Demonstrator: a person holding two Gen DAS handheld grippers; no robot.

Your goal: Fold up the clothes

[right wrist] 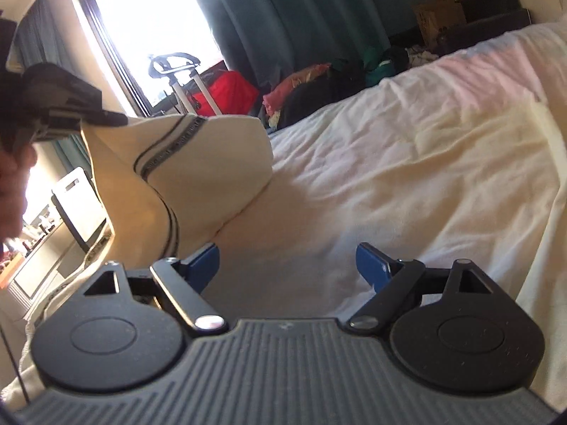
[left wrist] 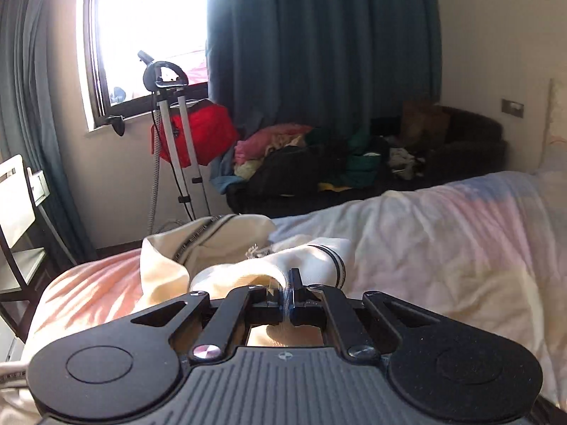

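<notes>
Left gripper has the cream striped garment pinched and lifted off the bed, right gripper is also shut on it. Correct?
Not quite. The left gripper is shut on the cream striped garment, lifting it off the bed, but the right gripper is open, with nothing between its blue pads. The right wrist view shows this.

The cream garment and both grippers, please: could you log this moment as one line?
left gripper: shut on cream garment, lifted | right gripper: open, empty, above bedsheet | fold: not done
</notes>
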